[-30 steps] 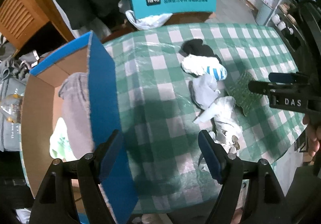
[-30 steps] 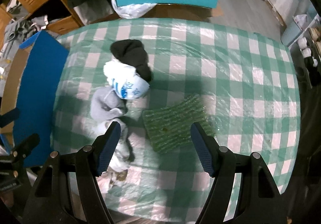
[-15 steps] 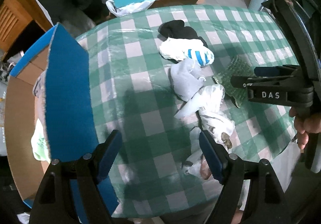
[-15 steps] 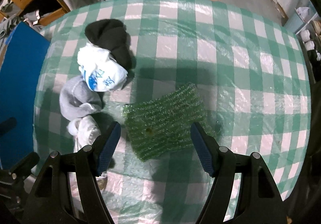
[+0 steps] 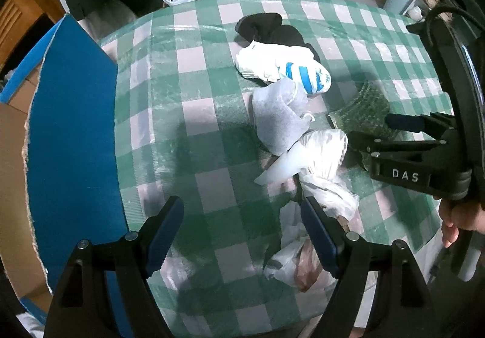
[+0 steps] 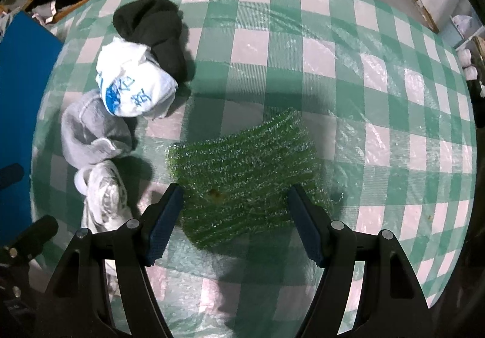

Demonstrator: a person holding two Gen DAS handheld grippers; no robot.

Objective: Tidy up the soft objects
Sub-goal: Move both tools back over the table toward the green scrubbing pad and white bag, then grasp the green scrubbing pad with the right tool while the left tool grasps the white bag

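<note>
The green scrubbing pad (image 6: 245,174) lies flat on the checked tablecloth (image 6: 348,65), just beside the line of soft things and apart from them: a black sock (image 6: 151,31) at the far end, a white-and-blue bundle (image 6: 133,86) touching it, a grey sock (image 6: 88,135) next, and a crumpled white cloth (image 6: 103,195) nearest the table edge. The right gripper (image 6: 235,213) is held above the pad's near edge with its jaws spread wide and nothing between the pads; the blue pads (image 6: 163,219) sit roughly at the pad's two near corners. The step in hand is judged to be a pick of this pad. For a sound grip, the jaws are best lowered straight down until both pads straddle the near edge, then closed so that the springy mesh is bunched rather than skimmed; the tablecloth's plastic cover should not be caught with it.

The left gripper (image 5: 242,229) is also spread wide and empty, hanging over bare cloth beside the white cloth's near end (image 5: 303,247). The blue-walled cardboard box (image 5: 72,132), at the table's left, is judged the likely destination, so a clear path over the socks is worth keeping.
</note>
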